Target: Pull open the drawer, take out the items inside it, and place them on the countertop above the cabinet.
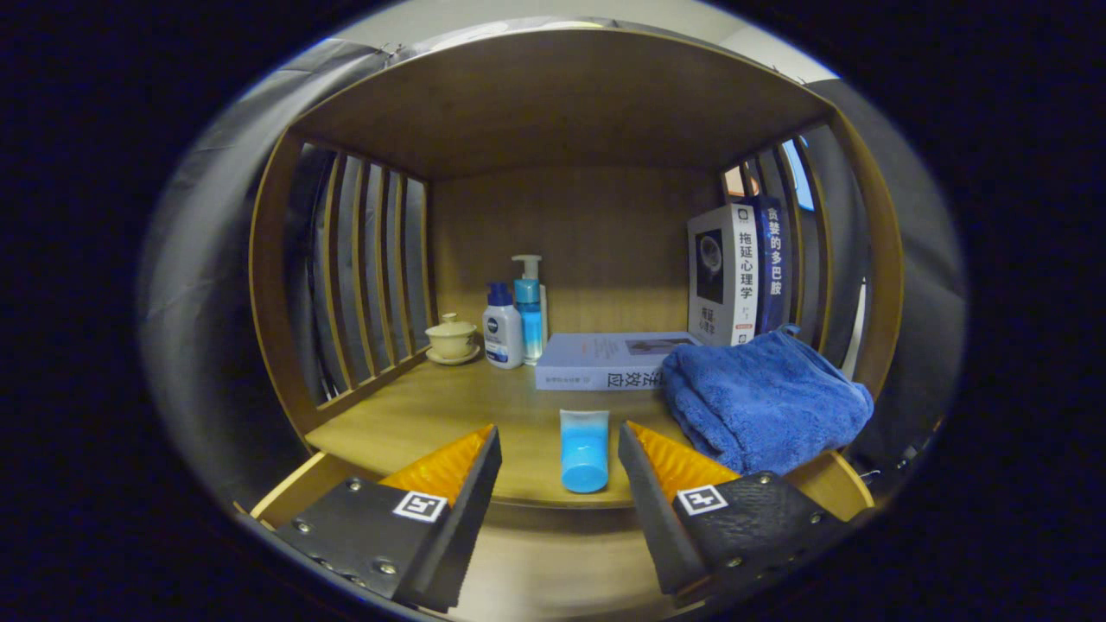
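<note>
While tongs (558, 449) gape, blue tube (584, 450) lies between, cap forward

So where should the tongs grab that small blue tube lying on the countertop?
Grip the blue tube across its body, coming straight in from the front with the tongs open on either side. It lies with its cap end facing them, on the countertop, with the blue towel close on one side.
</note>
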`<state>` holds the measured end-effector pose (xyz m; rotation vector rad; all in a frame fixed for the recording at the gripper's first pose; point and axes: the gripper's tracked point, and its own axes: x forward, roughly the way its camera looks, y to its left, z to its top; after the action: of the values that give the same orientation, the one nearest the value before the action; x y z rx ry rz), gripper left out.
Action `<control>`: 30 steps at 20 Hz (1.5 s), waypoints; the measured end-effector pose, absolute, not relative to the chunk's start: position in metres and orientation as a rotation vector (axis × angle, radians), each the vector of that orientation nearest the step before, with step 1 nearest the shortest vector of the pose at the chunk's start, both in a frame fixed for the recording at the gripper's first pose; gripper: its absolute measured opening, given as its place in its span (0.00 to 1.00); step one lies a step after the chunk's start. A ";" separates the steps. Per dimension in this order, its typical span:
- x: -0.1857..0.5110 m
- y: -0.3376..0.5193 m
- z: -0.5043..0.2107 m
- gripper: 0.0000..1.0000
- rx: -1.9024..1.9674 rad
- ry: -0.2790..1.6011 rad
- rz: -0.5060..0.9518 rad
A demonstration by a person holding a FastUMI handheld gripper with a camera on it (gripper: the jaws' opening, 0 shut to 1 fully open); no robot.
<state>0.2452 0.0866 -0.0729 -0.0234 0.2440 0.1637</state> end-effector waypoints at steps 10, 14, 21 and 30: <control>0.238 0.084 -0.066 0.82 -0.024 0.215 0.155; 0.209 0.078 -0.057 0.82 -0.025 0.190 0.126; 0.129 0.076 -0.048 0.83 -0.063 0.189 0.087; 0.044 0.059 -0.098 0.96 -0.031 0.247 0.064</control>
<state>0.0438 0.0587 -0.0979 -0.0308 0.2470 0.0637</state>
